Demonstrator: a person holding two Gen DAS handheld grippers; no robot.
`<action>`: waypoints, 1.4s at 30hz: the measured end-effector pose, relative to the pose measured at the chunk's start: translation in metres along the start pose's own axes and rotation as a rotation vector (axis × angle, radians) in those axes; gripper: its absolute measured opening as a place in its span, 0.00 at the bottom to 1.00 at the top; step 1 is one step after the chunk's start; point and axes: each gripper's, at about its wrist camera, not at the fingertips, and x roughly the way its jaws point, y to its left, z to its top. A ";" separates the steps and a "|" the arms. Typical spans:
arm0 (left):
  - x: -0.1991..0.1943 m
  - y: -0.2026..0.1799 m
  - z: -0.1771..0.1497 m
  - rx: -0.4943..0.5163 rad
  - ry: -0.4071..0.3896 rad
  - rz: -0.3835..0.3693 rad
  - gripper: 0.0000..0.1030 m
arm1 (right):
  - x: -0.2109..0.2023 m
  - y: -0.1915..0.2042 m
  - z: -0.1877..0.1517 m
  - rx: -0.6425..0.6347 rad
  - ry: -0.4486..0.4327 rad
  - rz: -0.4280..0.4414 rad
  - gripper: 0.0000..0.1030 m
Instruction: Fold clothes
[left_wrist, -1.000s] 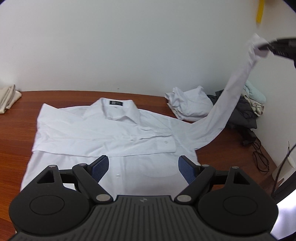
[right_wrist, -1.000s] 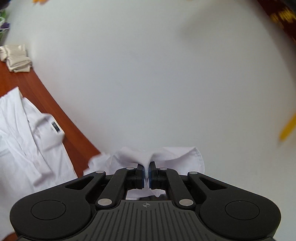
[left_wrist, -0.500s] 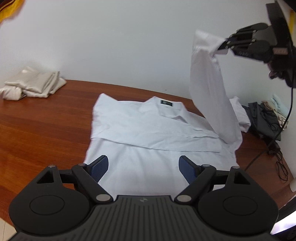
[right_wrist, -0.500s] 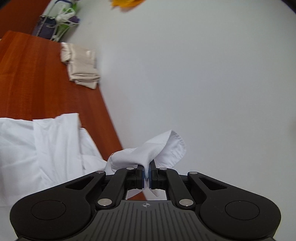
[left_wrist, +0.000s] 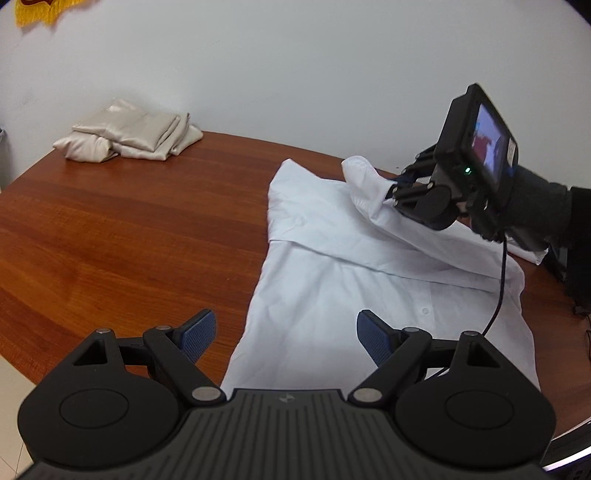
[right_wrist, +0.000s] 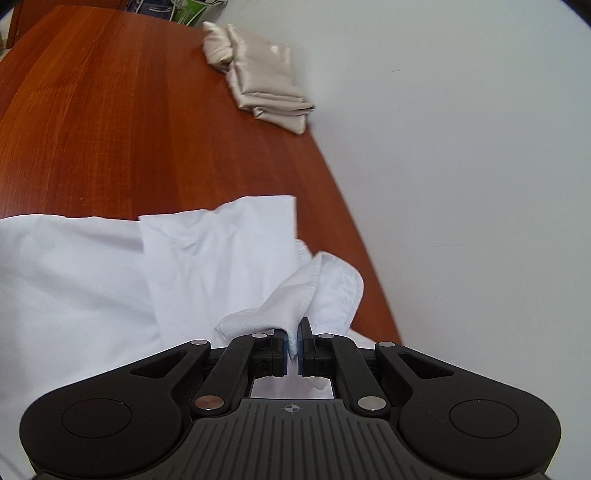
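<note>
One white shirt (left_wrist: 332, 302) of thin, creased cotton, flat on the reddish-brown wooden table (left_wrist: 129, 229), buttons up the front, lower hem toward the left wrist camera. One sleeve (left_wrist: 373, 195) lifted and drawn across the chest, its cuff bunched into a soft rounded fold. Two grippers, black plastic, each with two fingers faced in blue ribbed pads. Left gripper (left_wrist: 284, 334) spread wide with nothing between the fingers, hanging above the shirt's lower edge, one pad (left_wrist: 197, 334) over bare wood, the other over cloth. Right gripper (right_wrist: 294, 345) pinched tight on the cuff of the sleeve (right_wrist: 321, 291), white cloth squeezed between the blue pads and spilling out in front; in the left wrist view, the same right gripper (left_wrist: 397, 188) above the shirt's shoulder, carried by a hand in a dark sleeve (left_wrist: 543, 206), one black cable (left_wrist: 500, 291) dangling from it. One stack of folded beige cloth (left_wrist: 129, 134), satiny and smooth, at the table's far edge against the plain white wall (left_wrist: 295, 66), well apart from the shirt. One patch of yellow fringe (left_wrist: 44, 13) high on the wall.
</note>
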 end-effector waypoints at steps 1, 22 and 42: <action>0.000 0.001 -0.001 -0.001 0.002 0.004 0.86 | 0.004 0.005 0.000 0.003 0.006 0.009 0.08; 0.068 -0.034 0.054 0.134 -0.002 -0.074 0.83 | -0.105 -0.040 -0.089 0.479 -0.057 0.110 0.40; 0.208 -0.091 0.073 0.323 0.058 -0.082 0.15 | -0.099 -0.067 -0.284 0.715 0.184 -0.120 0.38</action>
